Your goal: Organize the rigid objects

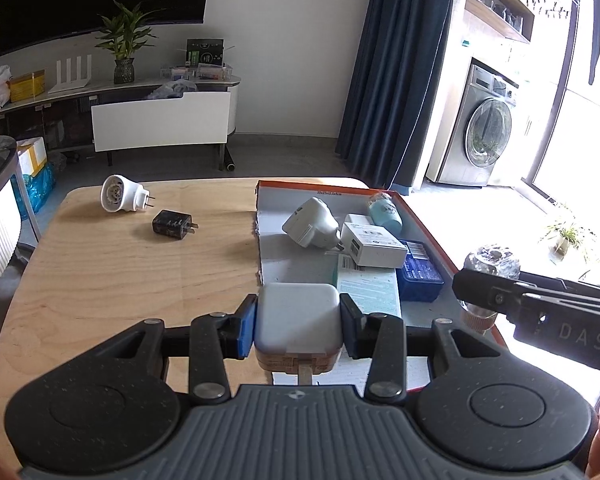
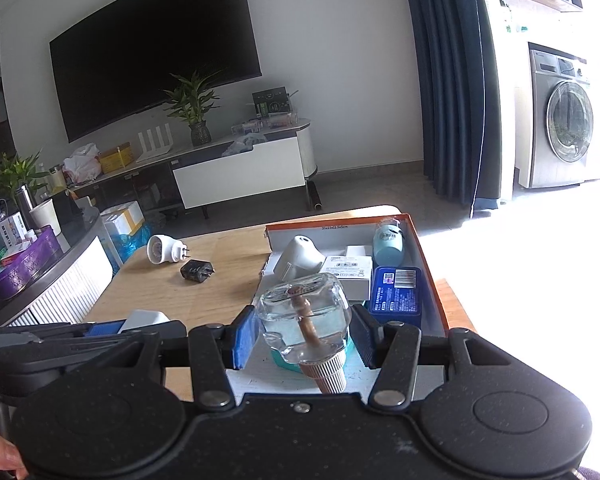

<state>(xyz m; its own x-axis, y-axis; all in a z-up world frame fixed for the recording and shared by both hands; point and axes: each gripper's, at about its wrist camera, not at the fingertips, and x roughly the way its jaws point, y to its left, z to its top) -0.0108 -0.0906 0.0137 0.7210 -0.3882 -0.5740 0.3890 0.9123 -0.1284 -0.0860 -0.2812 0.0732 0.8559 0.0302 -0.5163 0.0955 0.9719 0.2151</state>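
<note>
Both jaws clamped: left gripper [image 1: 299, 322] on white charger [image 1: 298, 316] (tight), right gripper [image 2: 305, 330] on glass bottle [image 2: 304, 320].

Left gripper [image 1: 299, 322] body: I see matte black speckled plastic, two round discs at the rear corners, a ribbed grey centre plate with a small diamond mark.
Left gripper linkage: I count black bars, each pinned by silver round-head rivets.
Left gripper pads [image 1: 247, 330]: blue on one finger, dark ribbed on the other.
Right gripper [image 2: 305, 334] body: same black speckled shell, twin discs, one small silver screw at centre front.
Right gripper pads [image 2: 246, 336]: blue one side, black ribbed opposite.
Right gripper marking: from the left wrist view I read pale letters "DAS" on its black side.
</note>
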